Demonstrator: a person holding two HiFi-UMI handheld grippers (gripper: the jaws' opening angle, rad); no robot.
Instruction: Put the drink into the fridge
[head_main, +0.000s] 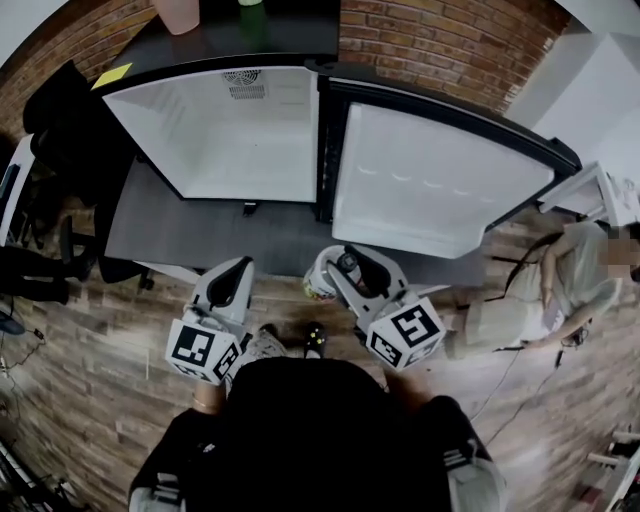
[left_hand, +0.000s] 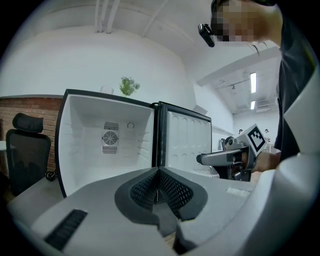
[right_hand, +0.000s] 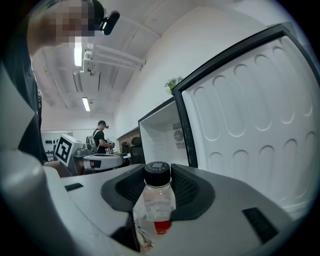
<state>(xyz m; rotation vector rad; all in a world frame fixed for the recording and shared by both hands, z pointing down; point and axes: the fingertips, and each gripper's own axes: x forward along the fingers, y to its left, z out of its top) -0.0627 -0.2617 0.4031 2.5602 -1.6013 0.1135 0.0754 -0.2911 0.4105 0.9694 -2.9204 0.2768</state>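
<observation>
Squarely clamped between the right gripper (right_hand: 158, 175) jaws stands the drink bottle (right_hand: 156, 202); left gripper (left_hand: 158, 174) jaws touch, empty.

Drink bottle (right_hand: 158, 195): lower body and base hidden behind the right gripper (right_hand: 158, 171) housing; label print too blurred to read; in the head view only a sliver shows beside the fingers (head_main: 372, 285). Pink container (head_main: 178, 14) and green item (head_main: 250, 8) on top of the fridge (head_main: 215, 130): both cut off by the upper edge, identity undetermined. Floor (head_main: 90, 400) directly below the operator: concealed by the dark torso (head_main: 310, 430). Distant person (right_hand: 101, 137) in the right gripper view: too small for any detail.
</observation>
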